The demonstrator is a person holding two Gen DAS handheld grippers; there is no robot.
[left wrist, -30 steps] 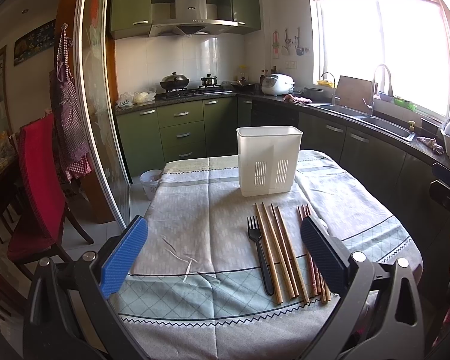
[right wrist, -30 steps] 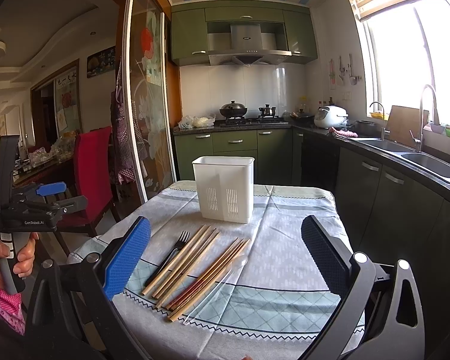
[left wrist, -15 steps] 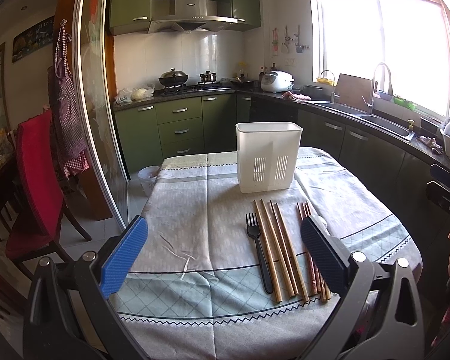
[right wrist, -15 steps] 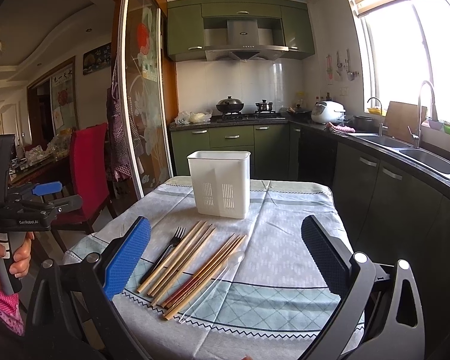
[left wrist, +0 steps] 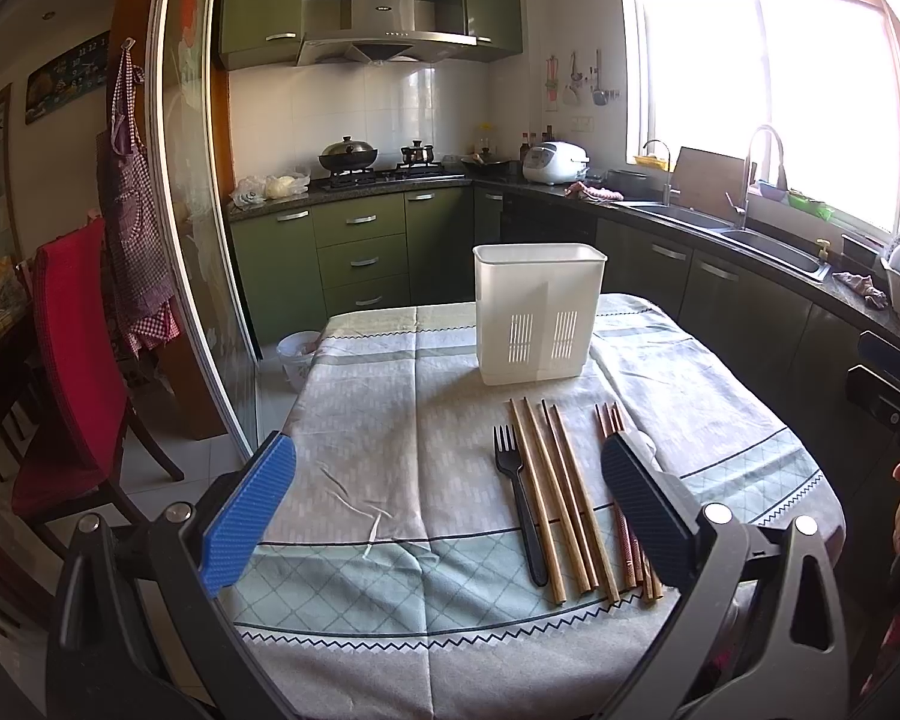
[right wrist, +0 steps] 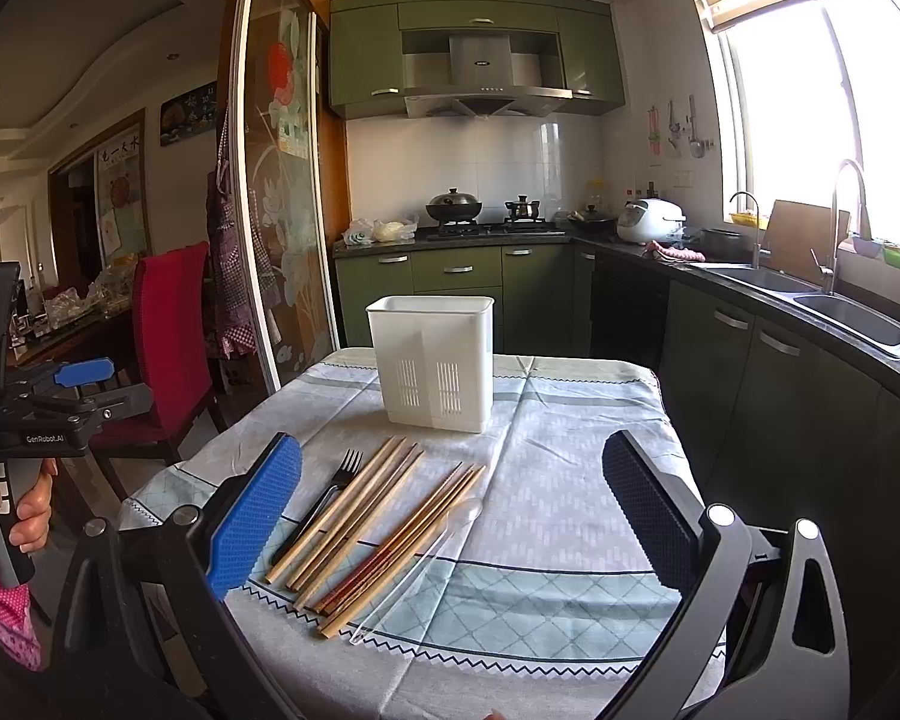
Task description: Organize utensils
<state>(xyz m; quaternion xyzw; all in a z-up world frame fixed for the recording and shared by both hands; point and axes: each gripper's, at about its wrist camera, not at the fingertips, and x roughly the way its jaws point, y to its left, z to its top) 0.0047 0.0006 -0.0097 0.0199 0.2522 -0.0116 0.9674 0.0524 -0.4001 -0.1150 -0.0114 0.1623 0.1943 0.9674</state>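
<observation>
A white slotted utensil holder [left wrist: 537,312] [right wrist: 432,357] stands upright on the table, empty as far as I can see. In front of it lie a black plastic fork [left wrist: 519,498] [right wrist: 318,501], several light wooden chopsticks [left wrist: 555,492] [right wrist: 354,507], several darker reddish chopsticks [left wrist: 621,516] [right wrist: 402,546] and a clear plastic spoon [right wrist: 426,564]. My left gripper [left wrist: 447,510] is open and empty, held above the table's near edge. My right gripper [right wrist: 450,510] is open and empty, above the utensils' near ends.
The table carries a grey-green patterned cloth [left wrist: 390,420]. A red chair [left wrist: 72,360] stands at the left by a glass sliding door [left wrist: 198,210]. Green cabinets, a stove and a sink counter [left wrist: 750,240] run behind and to the right.
Both grippers have moved slightly forward and tilted a little downward toward the table. Jaws stay open. Nothing on the table has moved.
</observation>
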